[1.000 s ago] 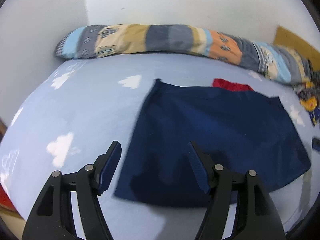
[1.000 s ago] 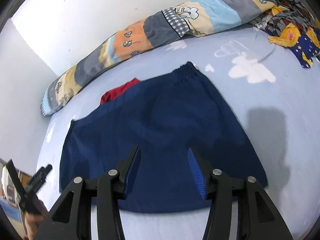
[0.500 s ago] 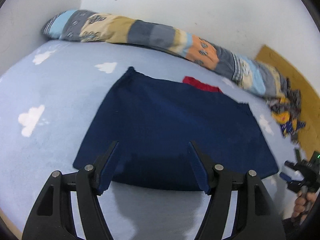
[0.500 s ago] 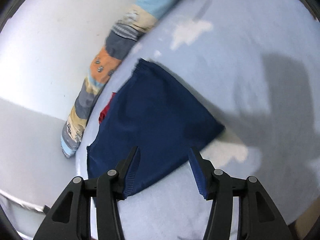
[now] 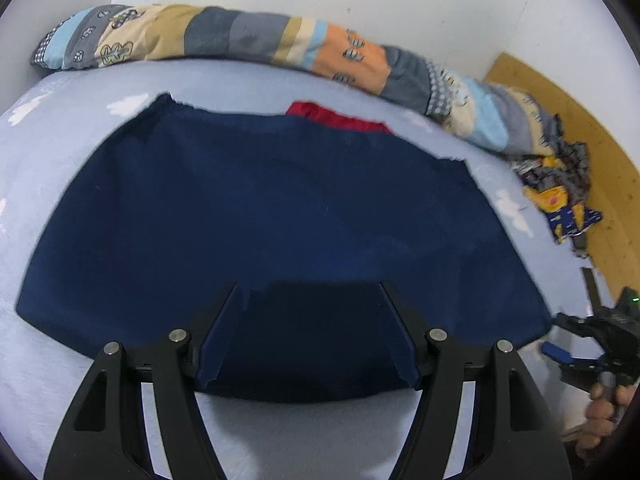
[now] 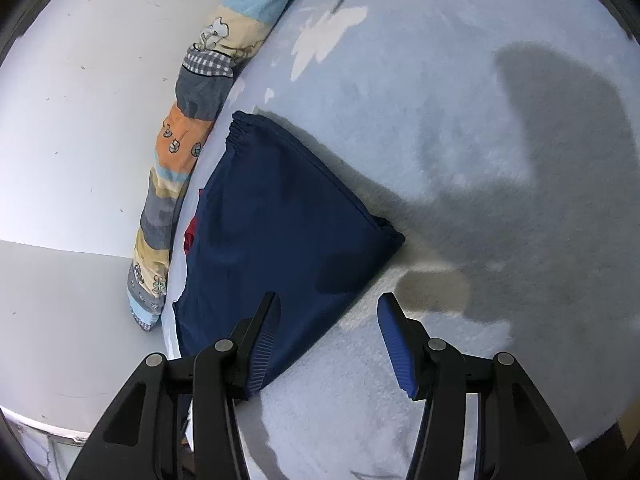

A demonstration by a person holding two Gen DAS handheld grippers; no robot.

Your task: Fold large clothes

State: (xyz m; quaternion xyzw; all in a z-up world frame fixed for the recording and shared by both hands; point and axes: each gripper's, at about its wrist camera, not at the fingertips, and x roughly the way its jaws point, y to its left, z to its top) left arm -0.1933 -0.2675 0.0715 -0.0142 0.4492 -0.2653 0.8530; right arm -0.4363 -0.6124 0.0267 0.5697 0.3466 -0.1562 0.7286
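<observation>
A large navy blue garment (image 5: pixel 280 216) lies flat on the light blue bed, its gathered waistband toward the wall. It also shows in the right wrist view (image 6: pixel 280 224), seen from its right side. My left gripper (image 5: pixel 310 336) is open and empty, over the garment's near hem at the middle. My right gripper (image 6: pixel 326 340) is open and empty, just outside the garment's near right corner; it shows at the right edge of the left wrist view (image 5: pixel 576 344), held by a hand.
A red cloth (image 5: pixel 336 118) peeks from behind the garment. A long patchwork bolster (image 5: pixel 248 40) lies along the white wall. A patterned pile of clothes (image 5: pixel 556 192) sits at the right by a wooden board (image 5: pixel 592 148). The sheet has white cloud prints.
My left gripper moved right, from the garment's left corner to the middle of its near hem. My right gripper swung right, from over the garment to beside its right corner. Both stayed open.
</observation>
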